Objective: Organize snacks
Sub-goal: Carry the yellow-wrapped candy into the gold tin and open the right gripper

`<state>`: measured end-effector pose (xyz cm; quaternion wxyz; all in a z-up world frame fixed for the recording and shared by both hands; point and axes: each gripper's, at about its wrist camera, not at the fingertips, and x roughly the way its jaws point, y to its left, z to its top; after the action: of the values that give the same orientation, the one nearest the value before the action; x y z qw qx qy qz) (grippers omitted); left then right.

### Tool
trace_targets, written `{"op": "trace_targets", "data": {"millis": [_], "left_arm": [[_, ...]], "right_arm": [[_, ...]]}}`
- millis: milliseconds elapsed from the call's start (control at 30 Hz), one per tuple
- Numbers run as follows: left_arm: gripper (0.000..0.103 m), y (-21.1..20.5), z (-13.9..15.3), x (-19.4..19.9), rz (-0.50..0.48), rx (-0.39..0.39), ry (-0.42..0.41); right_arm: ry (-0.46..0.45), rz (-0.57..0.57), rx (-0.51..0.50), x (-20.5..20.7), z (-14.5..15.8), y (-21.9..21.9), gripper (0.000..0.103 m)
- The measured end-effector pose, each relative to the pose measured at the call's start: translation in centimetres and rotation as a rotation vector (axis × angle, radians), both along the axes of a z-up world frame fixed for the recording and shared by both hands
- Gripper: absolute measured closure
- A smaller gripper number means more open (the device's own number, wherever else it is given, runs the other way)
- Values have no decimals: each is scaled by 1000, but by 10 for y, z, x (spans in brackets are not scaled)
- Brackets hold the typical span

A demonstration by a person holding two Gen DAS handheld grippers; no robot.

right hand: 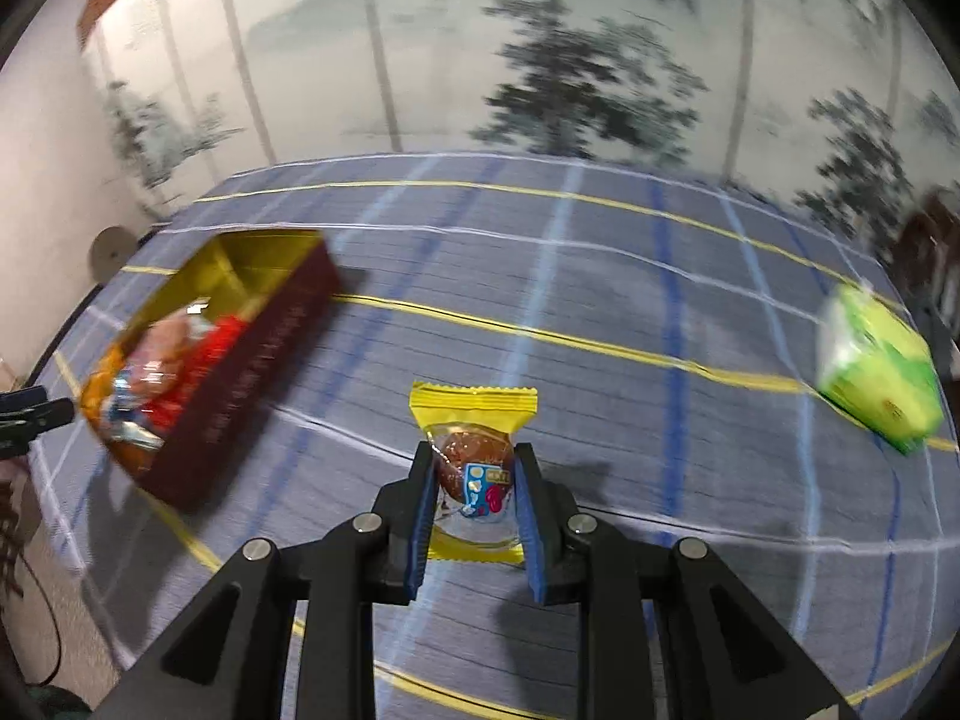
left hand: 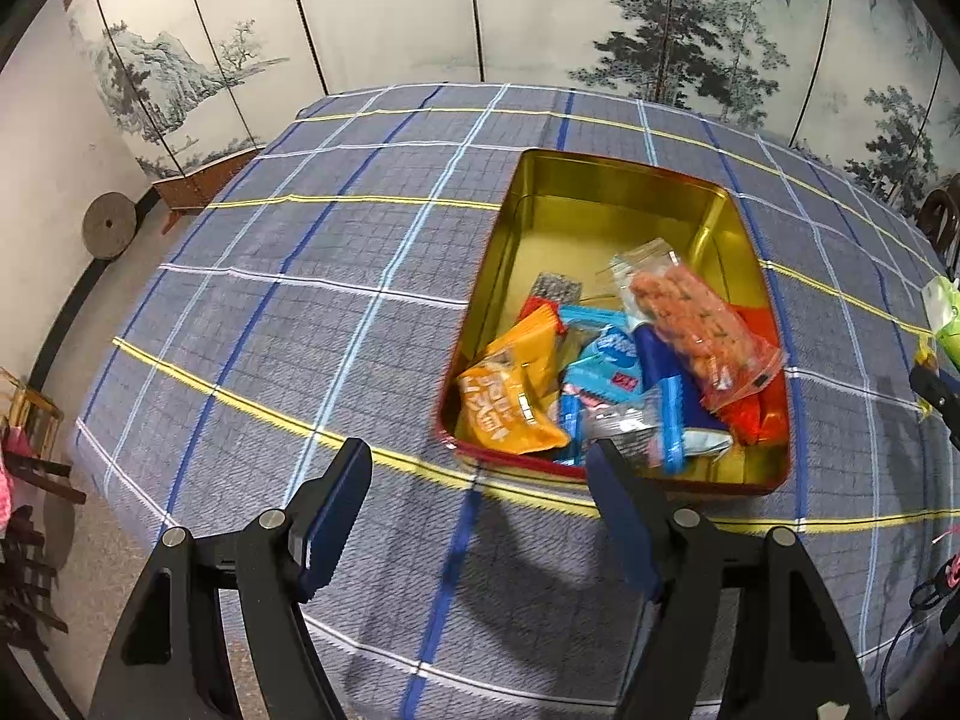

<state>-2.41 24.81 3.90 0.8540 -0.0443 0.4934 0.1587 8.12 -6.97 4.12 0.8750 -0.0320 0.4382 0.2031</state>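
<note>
A red tin with a gold inside [left hand: 600, 162] lies open on the checked tablecloth. Its near half holds several snacks: an orange packet [left hand: 510, 396], blue packets [left hand: 606, 366], a clear bag of pink crackers [left hand: 696, 324] and a red packet [left hand: 756, 408]. My left gripper [left hand: 480, 447] hovers at the tin's near rim, open, with nothing between its fingers. My right gripper [right hand: 474, 450] is shut on a yellow-edged packet with a brown round snack [right hand: 474, 402], lifted above the cloth to the right of the tin [right hand: 258, 372].
A green pack [right hand: 876, 378] lies on the cloth at the far right. A painted folding screen [left hand: 480, 12] stands behind the table. The table's left edge drops to the floor, where a stone disc [left hand: 108, 225] leans on the wall. Cables [left hand: 924, 594] hang at the right.
</note>
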Motion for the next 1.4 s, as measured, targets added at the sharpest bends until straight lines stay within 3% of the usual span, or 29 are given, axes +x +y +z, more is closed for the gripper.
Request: {"op": "trace_targets", "data": {"millis": [600, 1000, 1400], "left_arm": [[32, 23, -4, -19, 50, 23, 22], [32, 39, -5, -25, 97, 15, 25], [32, 47, -10, -29, 117, -6, 33]], "right_arm": [[-15, 303, 12, -36, 25, 131, 78], [-15, 385, -27, -43, 19, 169, 78], [-9, 391, -46, -29, 8, 192, 78]]}}
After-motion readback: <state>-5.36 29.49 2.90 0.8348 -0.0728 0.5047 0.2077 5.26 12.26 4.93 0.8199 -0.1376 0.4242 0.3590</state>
